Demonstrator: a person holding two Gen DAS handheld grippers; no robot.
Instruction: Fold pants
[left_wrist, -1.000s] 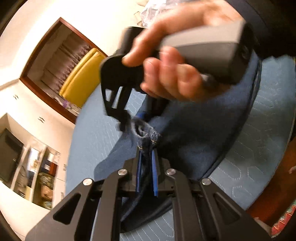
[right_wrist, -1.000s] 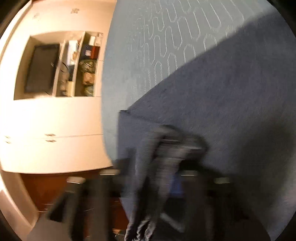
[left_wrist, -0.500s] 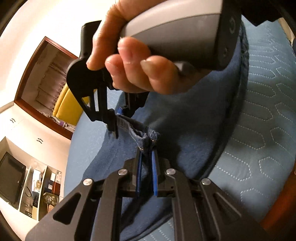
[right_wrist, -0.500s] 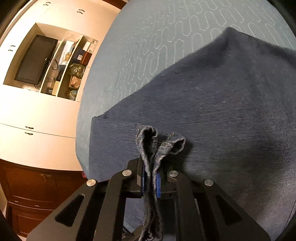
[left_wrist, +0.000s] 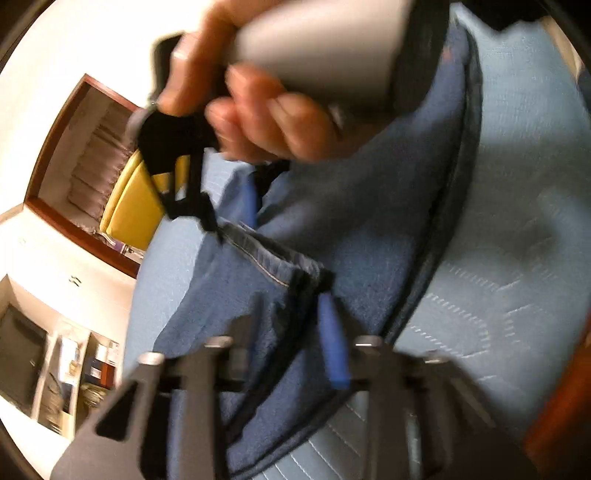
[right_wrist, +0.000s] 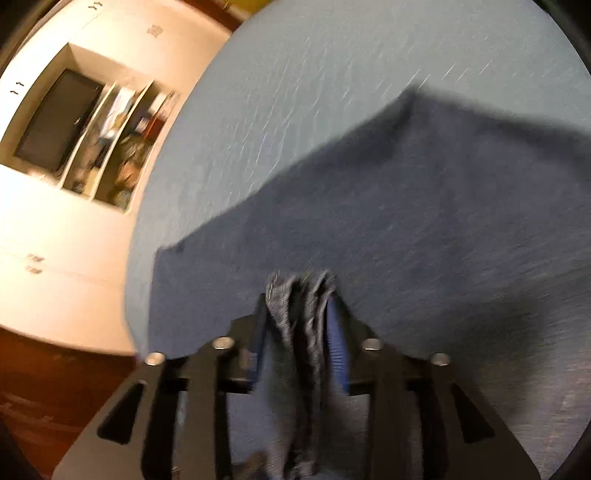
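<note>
Mid-fold: left gripper (left_wrist: 291, 314) looks parted, hem loose between fingers; right gripper (right_wrist: 301, 317) clamps bunched pants (right_wrist: 424, 221). Next: lay hem flat on bed (right_wrist: 277, 92).

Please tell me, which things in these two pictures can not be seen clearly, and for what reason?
- Left wrist view: the right gripper is motion-blurred and partly behind the hand, so its hold on the pants is unclear.
- Left wrist view: the left gripper has its left pad behind denim.
- Right wrist view: blur smears the bunched hem; the fold count is unreadable.
- Both views: the frame edges cut off the pants and the quilted bedcover.
</note>
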